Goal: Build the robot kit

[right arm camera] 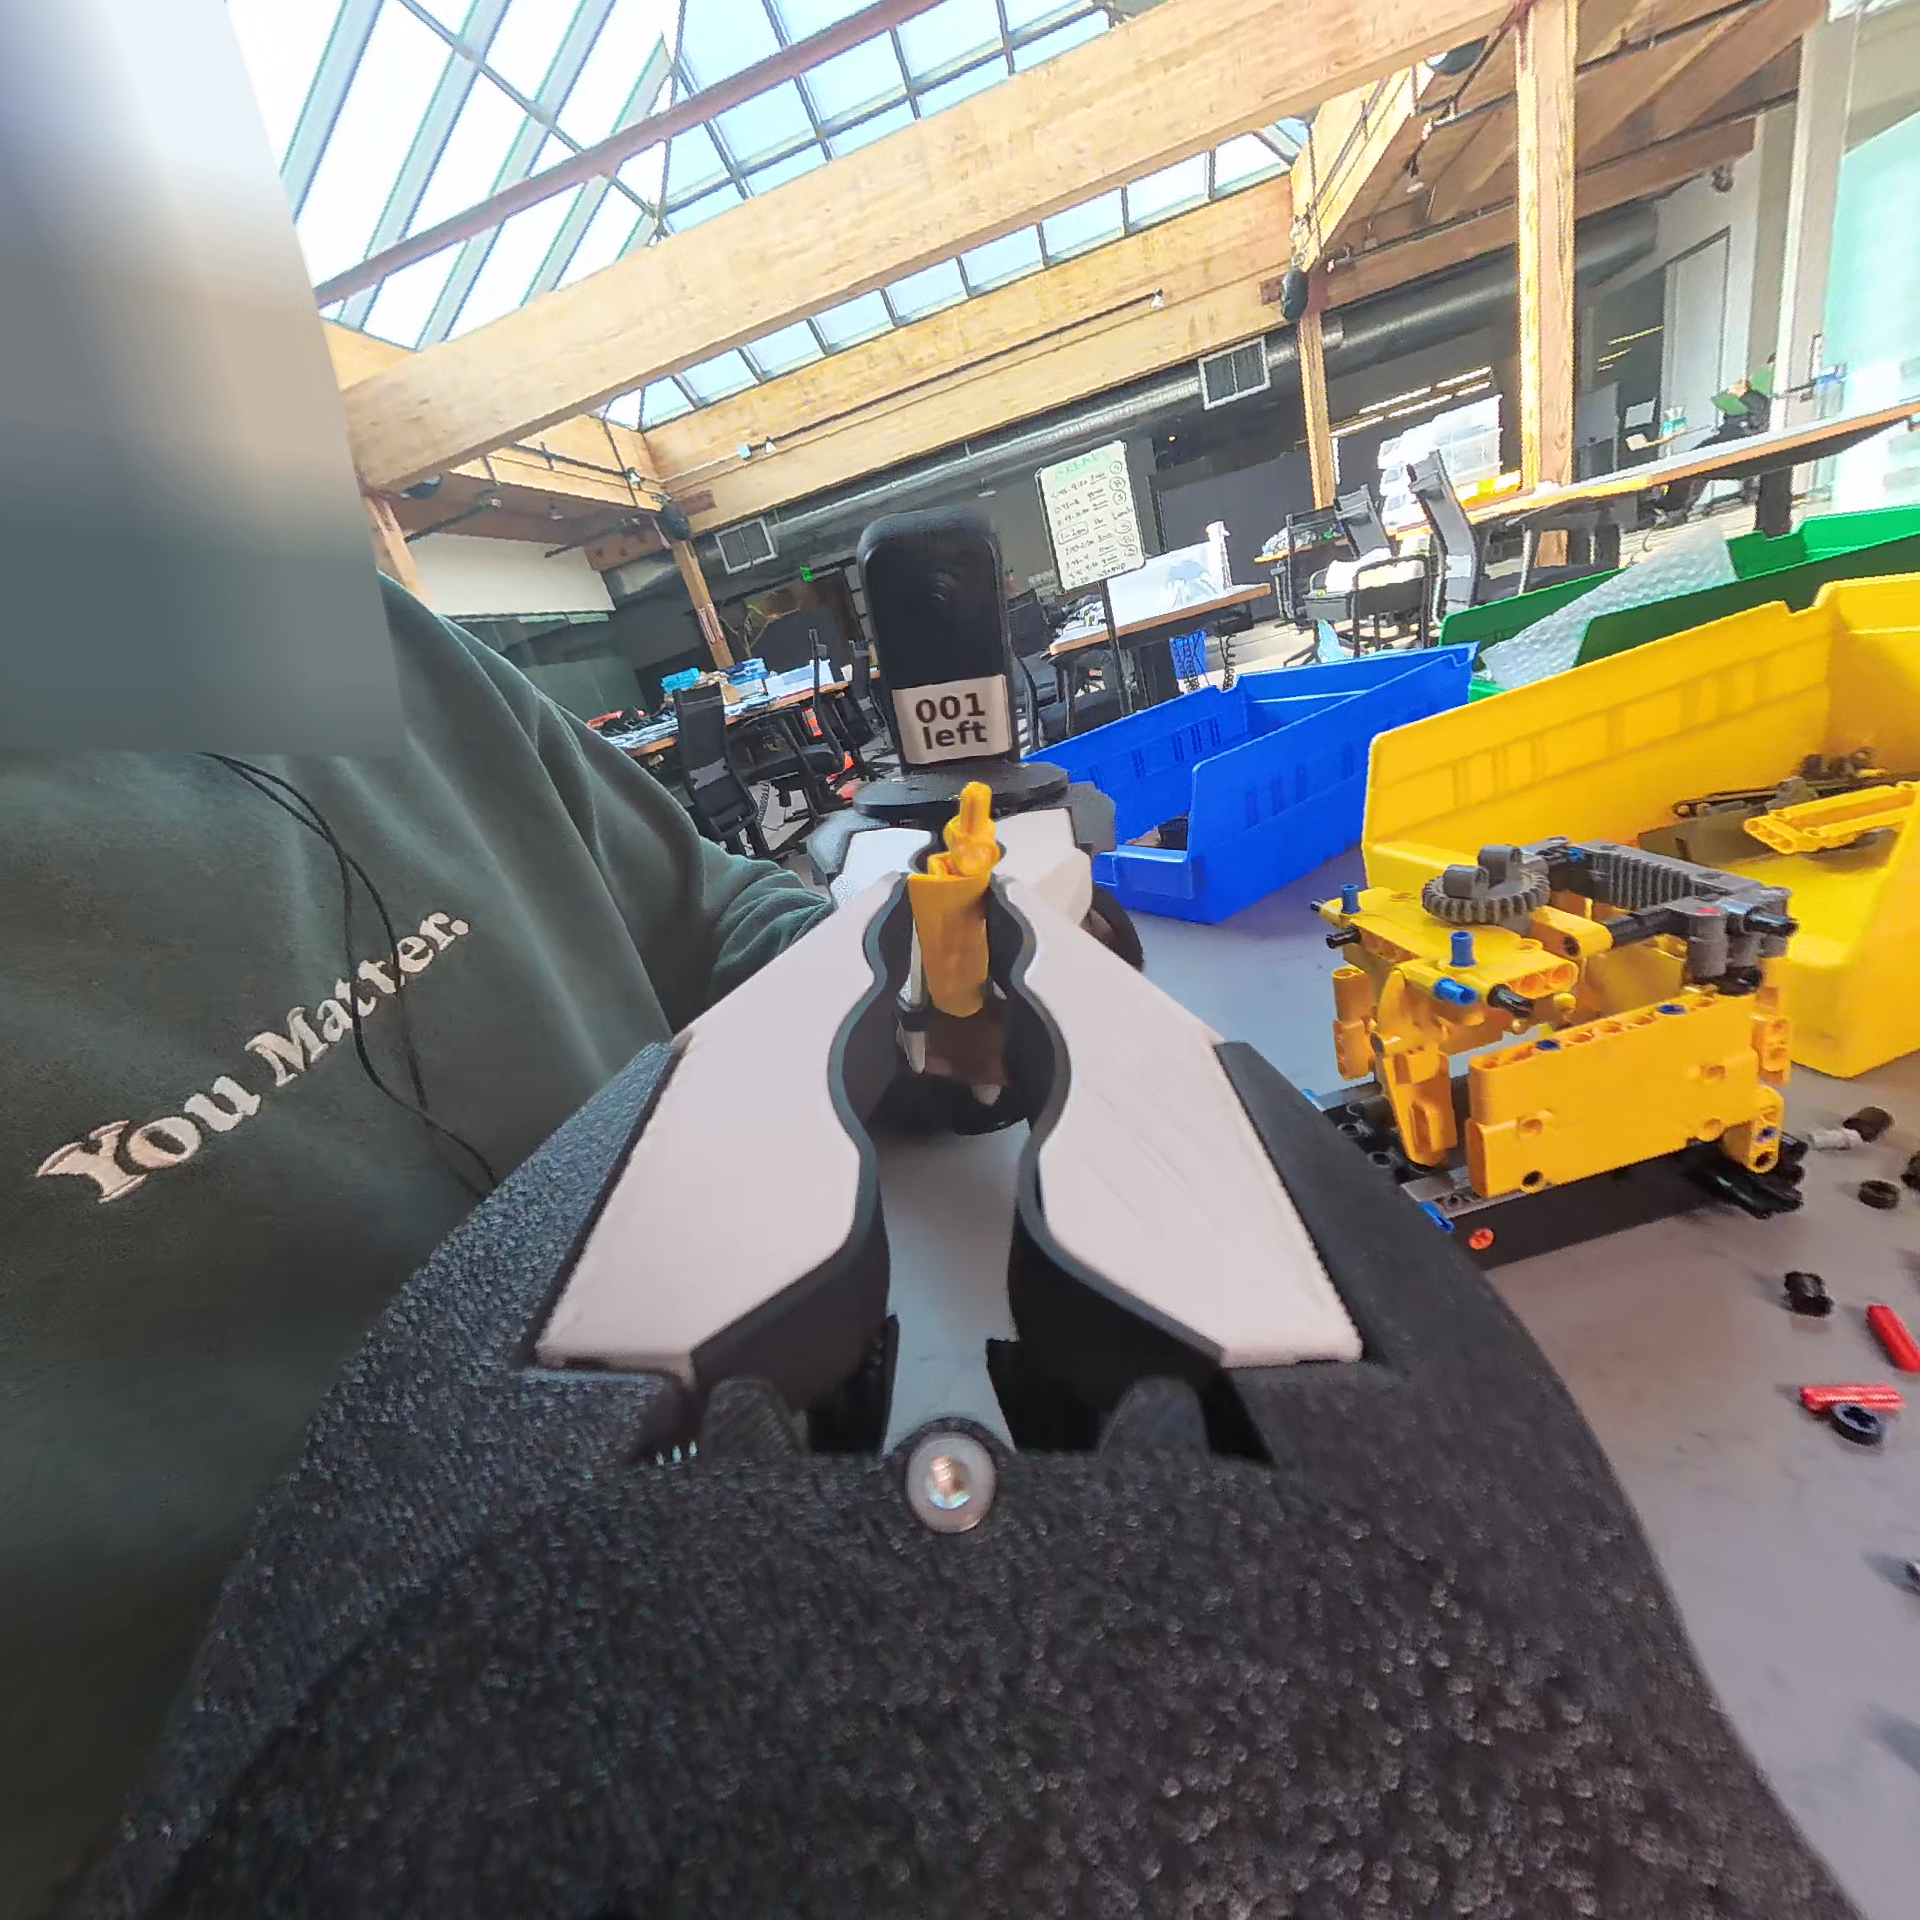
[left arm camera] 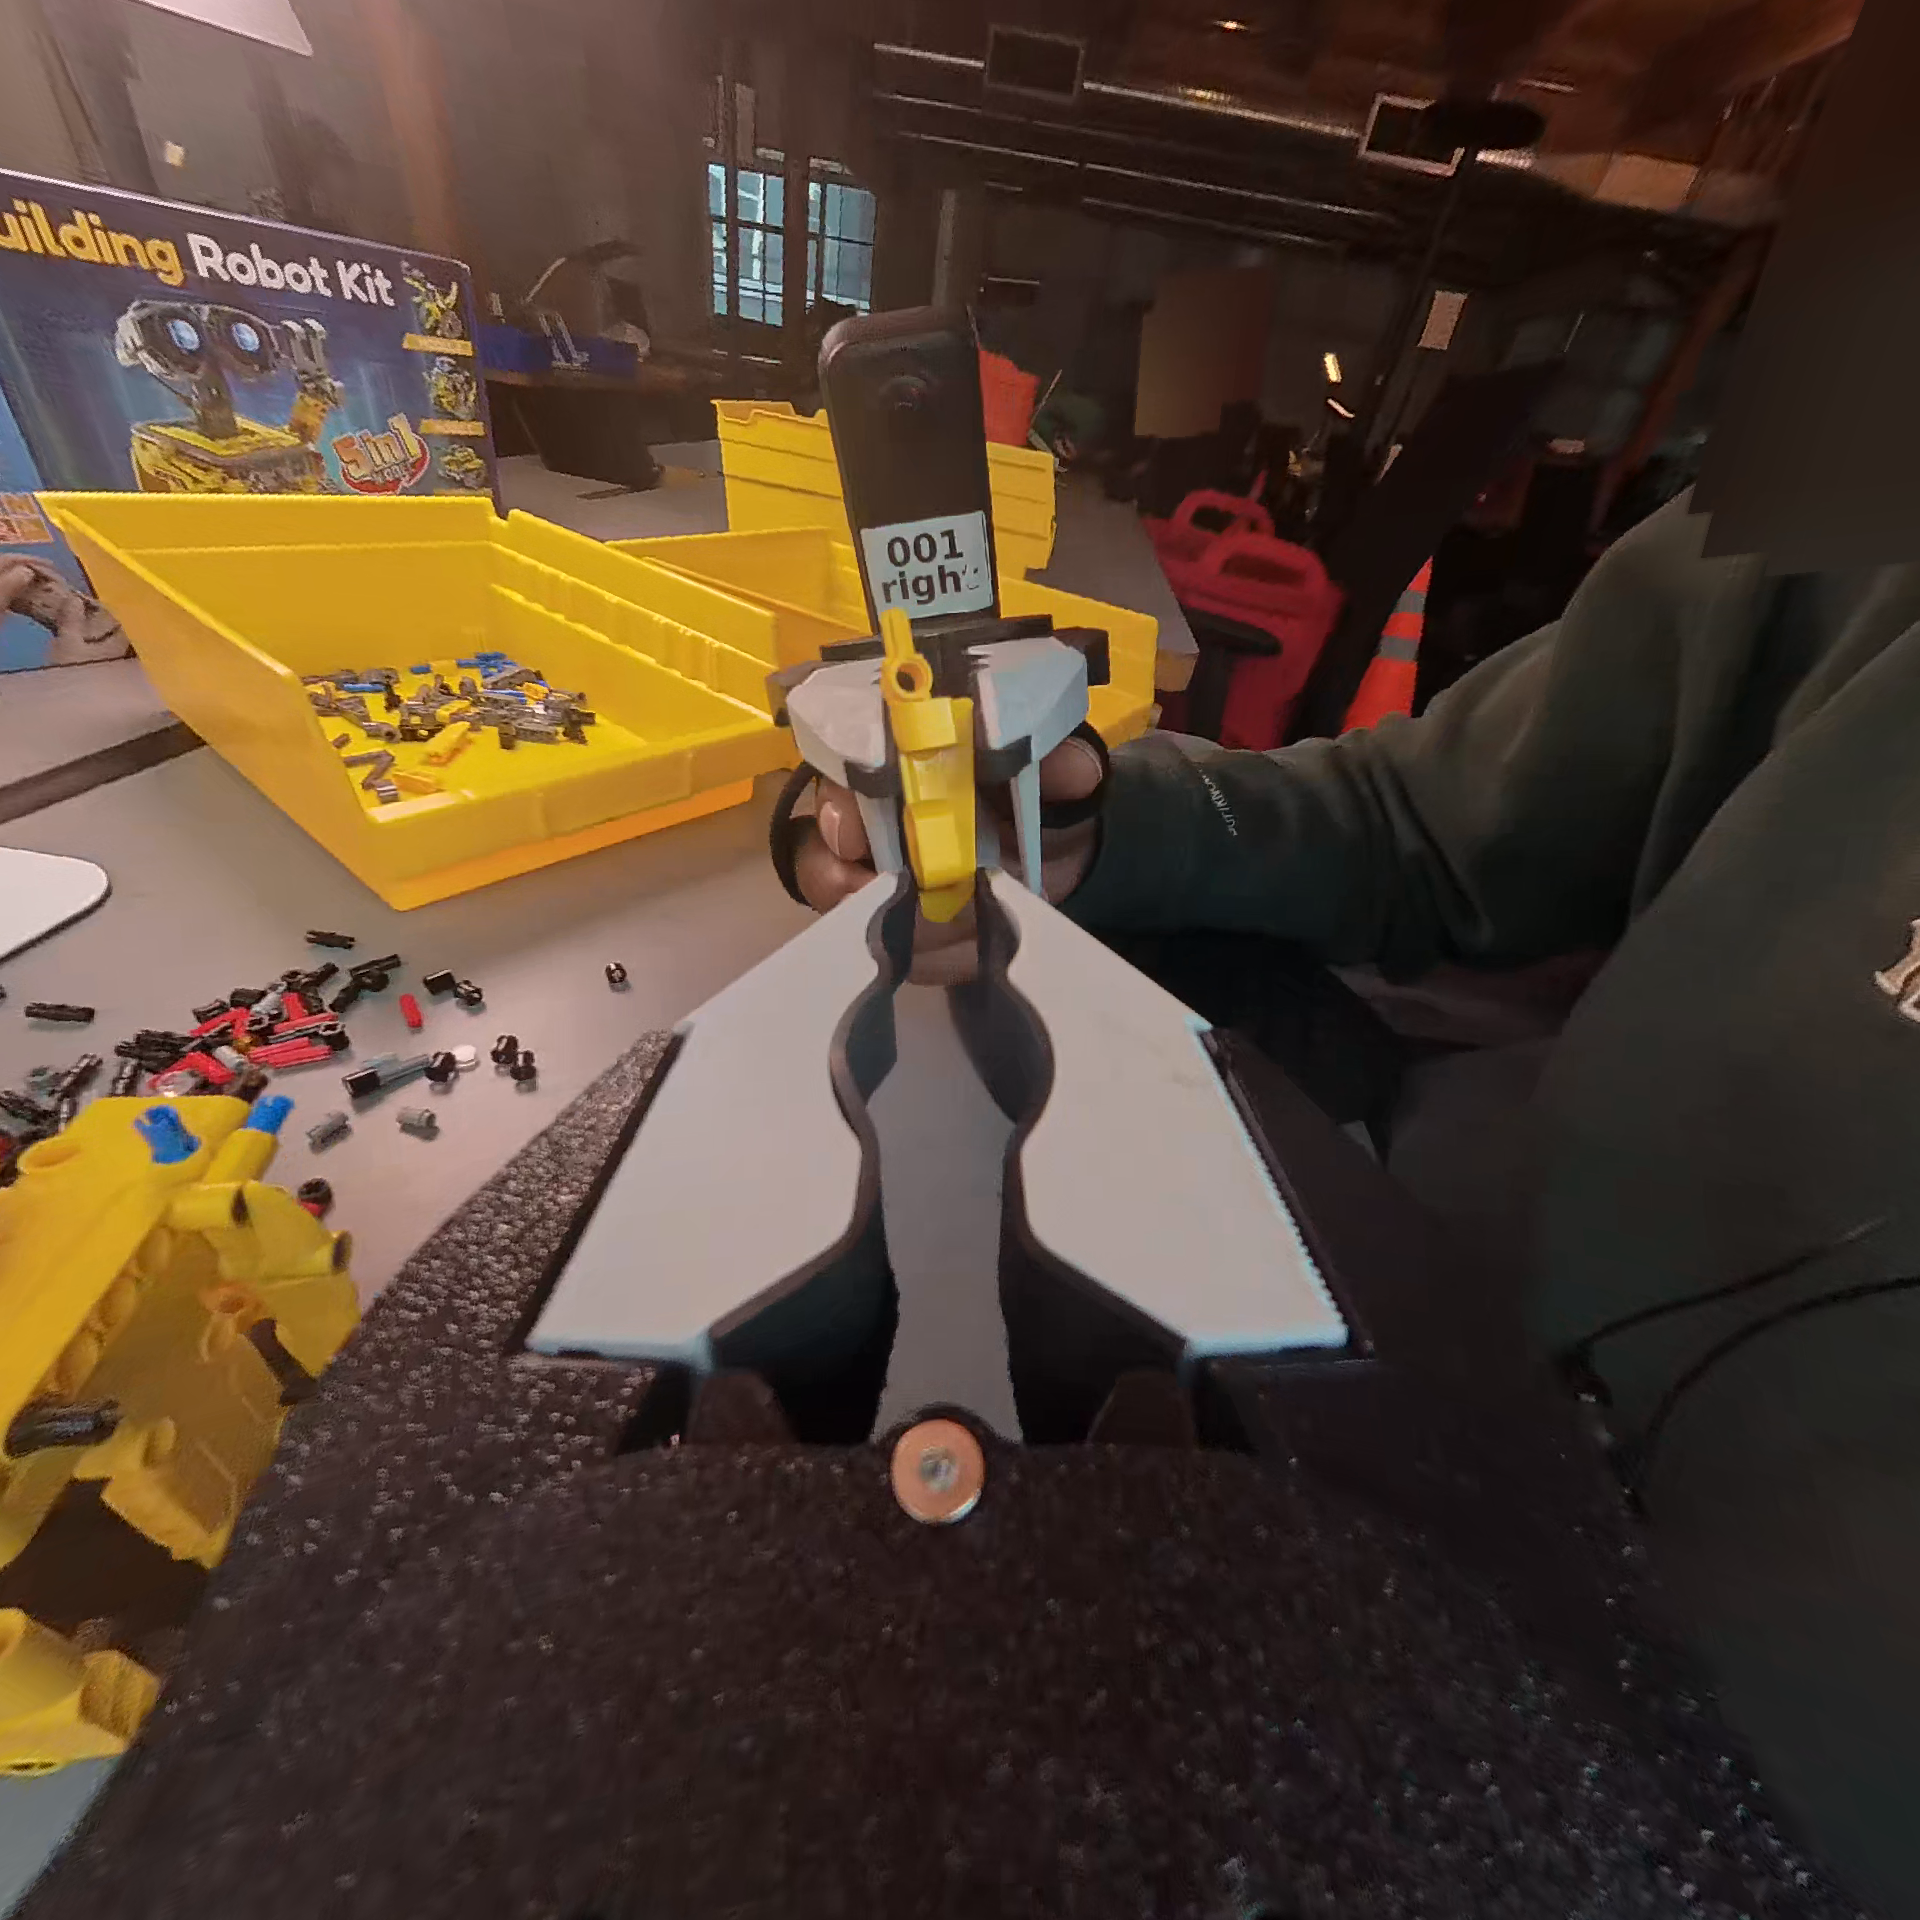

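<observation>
A small yellow brick assembly [left arm camera: 935, 790] is held in the air between my two grippers, which face each other tip to tip. My left gripper [left arm camera: 943, 891] has its grey fingers closed on the lower end of the piece. My right gripper [right arm camera: 951, 885] is closed on the same piece [right arm camera: 954, 940], with the left gripper's fingers showing just behind it. In the left wrist view, a hand [left arm camera: 831, 831] holds the right gripper behind the piece. How far each finger pad overlaps the piece is hidden.
A large yellow brick model [right arm camera: 1558, 1018] stands on the grey table, also at the left wrist view's lower left [left arm camera: 156, 1299]. Loose small pieces [left arm camera: 291, 1029] lie beside it. A yellow bin [left arm camera: 540, 831] holds several parts. A kit box [left arm camera: 239, 343], a blue bin [right arm camera: 1247, 790] and another yellow bin [right arm camera: 1558, 748] stand behind. The grippers are tip to tip, or close to it.
</observation>
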The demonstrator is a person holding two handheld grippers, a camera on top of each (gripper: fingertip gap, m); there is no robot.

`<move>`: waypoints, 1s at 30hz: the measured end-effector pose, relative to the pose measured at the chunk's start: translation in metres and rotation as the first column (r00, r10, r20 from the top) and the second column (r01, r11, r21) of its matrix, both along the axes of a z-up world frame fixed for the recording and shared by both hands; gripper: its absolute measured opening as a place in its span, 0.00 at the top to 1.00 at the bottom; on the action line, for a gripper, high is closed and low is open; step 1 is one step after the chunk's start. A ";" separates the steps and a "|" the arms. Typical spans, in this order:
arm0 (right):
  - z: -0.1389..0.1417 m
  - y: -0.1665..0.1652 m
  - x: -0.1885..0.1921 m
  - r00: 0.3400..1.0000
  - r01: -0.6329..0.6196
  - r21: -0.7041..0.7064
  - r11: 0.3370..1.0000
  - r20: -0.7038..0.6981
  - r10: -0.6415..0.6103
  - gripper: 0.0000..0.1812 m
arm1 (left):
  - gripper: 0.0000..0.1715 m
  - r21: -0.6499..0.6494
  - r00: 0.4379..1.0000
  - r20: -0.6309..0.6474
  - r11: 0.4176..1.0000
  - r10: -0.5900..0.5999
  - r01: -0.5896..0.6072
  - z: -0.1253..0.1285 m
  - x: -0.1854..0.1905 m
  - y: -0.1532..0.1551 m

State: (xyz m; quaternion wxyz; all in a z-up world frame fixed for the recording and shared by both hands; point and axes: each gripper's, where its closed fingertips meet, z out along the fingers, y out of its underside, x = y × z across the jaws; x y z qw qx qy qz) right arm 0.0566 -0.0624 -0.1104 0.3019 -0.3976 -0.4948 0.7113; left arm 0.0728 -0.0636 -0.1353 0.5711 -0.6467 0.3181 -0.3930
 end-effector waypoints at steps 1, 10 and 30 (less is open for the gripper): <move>-0.001 0.001 0.000 1.000 0.004 0.000 1.000 -0.002 -0.004 0.93 | 0.94 0.016 1.000 -0.023 1.000 0.015 -0.014 -0.001 -0.001 0.001; -0.010 0.008 0.000 1.000 0.014 0.000 1.000 0.017 -0.014 0.92 | 0.94 0.003 0.990 -0.131 0.999 0.049 -0.049 -0.015 -0.006 0.008; -0.022 0.010 -0.002 0.998 -0.010 0.016 1.000 0.065 0.008 0.95 | 0.93 -0.007 0.985 -0.166 0.999 0.050 -0.052 -0.023 -0.009 0.011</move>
